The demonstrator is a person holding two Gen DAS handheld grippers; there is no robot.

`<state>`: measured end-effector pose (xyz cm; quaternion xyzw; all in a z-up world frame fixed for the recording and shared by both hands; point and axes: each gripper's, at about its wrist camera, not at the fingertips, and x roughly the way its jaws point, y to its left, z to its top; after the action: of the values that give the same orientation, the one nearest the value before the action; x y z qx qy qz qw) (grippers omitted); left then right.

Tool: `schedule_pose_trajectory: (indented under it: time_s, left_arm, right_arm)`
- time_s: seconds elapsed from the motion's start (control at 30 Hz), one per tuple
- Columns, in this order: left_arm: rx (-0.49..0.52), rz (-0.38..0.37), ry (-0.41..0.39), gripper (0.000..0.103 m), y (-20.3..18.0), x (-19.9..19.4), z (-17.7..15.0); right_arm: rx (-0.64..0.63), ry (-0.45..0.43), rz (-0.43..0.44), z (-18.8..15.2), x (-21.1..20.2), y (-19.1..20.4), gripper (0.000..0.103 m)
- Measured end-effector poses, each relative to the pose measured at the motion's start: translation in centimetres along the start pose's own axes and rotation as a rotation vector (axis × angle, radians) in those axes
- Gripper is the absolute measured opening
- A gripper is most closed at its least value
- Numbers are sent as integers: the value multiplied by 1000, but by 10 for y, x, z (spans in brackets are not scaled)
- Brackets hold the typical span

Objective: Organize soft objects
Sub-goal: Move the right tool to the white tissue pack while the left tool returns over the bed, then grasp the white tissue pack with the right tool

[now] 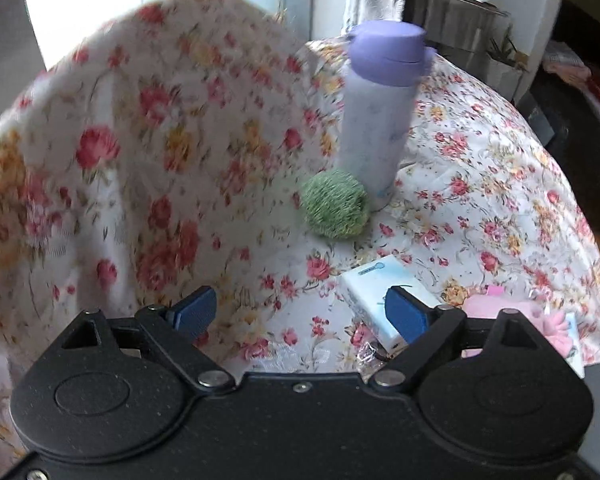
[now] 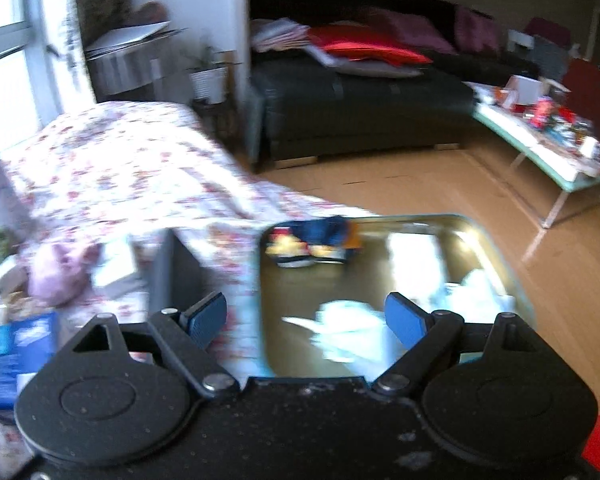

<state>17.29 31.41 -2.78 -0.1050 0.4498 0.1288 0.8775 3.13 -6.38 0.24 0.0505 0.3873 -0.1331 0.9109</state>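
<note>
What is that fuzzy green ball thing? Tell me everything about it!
The fuzzy green ball looks soft, with short shaggy fibres in light and darker green, slightly squashed rather than perfectly round. It lies on the flowery cloth, right against the foot of the tall bottle with the purple cap. Nothing holds it; the left hand-held gripper is open, well short of it.

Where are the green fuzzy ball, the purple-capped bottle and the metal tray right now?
green fuzzy ball (image 1: 335, 204): left wrist view, middle of its fuzzy surface.
purple-capped bottle (image 1: 376, 128): left wrist view, pale body below the cap.
metal tray (image 2: 380, 276): right wrist view, bare shiny floor.
</note>
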Motion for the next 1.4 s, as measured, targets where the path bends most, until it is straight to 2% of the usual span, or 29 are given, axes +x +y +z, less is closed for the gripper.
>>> schedule_pose_trajectory:
  time_s: [0.1, 0.23, 0.37, 0.47, 0.6, 0.73, 0.93, 1.17, 1.37, 1.4]
  left_arm:
    - [-64, -42, -2, 88, 12, -2, 4]
    - [-56, -30, -21, 88, 13, -6, 6]
    - [-46, -14, -38, 88, 13, -9, 7]
    - [-49, -5, -38, 88, 14, -8, 7]
    - [-59, -3, -15, 88, 15, -2, 6]
    - [-61, 2, 2, 88, 15, 4, 4]
    - [-56, -3, 16, 88, 12, 9, 3]
    - [-56, -3, 43, 88, 10, 18, 2]
    - [-59, -9, 64, 88, 9, 25, 1]
    - [-59, -12, 68, 88, 9, 26, 1]
  right_arm:
    - [-41, 2, 77, 3, -4, 37, 86]
    - [-158, 9, 199, -3, -12, 94, 86]
    - [-276, 8, 277, -10, -16, 141, 86]
    - [-342, 11, 304, -11, -9, 164, 86]
    - [-350, 40, 321, -1, 8, 177, 86]
    - [-353, 68, 283, 14, 37, 182, 86]
    - [-443, 150, 265, 30, 88, 194, 81]
    - [-507, 229, 234, 32, 129, 205, 80]
    - [-529, 258, 231, 30, 150, 209, 80]
    - [-525, 265, 230, 30, 153, 209, 76]
